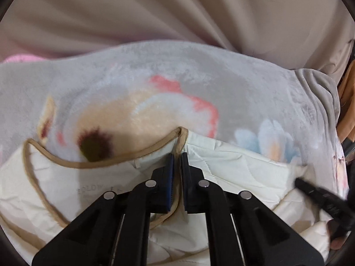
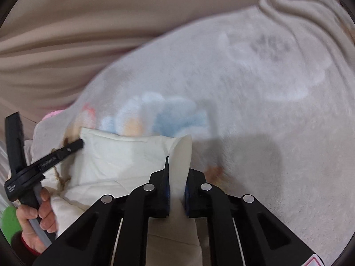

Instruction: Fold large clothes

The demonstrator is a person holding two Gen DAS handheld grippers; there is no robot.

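Note:
A cream quilted garment (image 1: 233,168) with tan piping (image 1: 104,164) lies on a grey fleece blanket (image 1: 199,71) printed with flowers. My left gripper (image 1: 177,157) is shut on the garment's tan-piped edge and lifts it in a peak. My right gripper (image 2: 177,166) is shut on another cream edge of the garment (image 2: 124,155), which stands up between the fingers (image 2: 166,177). The left gripper (image 2: 79,143) also shows in the right wrist view at the left, held by a hand (image 2: 37,219). The right gripper's finger shows at the right edge of the left wrist view (image 1: 319,195).
The fleece blanket (image 2: 255,88) covers most of the surface. Beige sheet folds (image 1: 155,11) lie beyond it. A pink item (image 1: 20,58) peeks out at the far left. Something orange-brown (image 1: 348,102) stands at the right edge.

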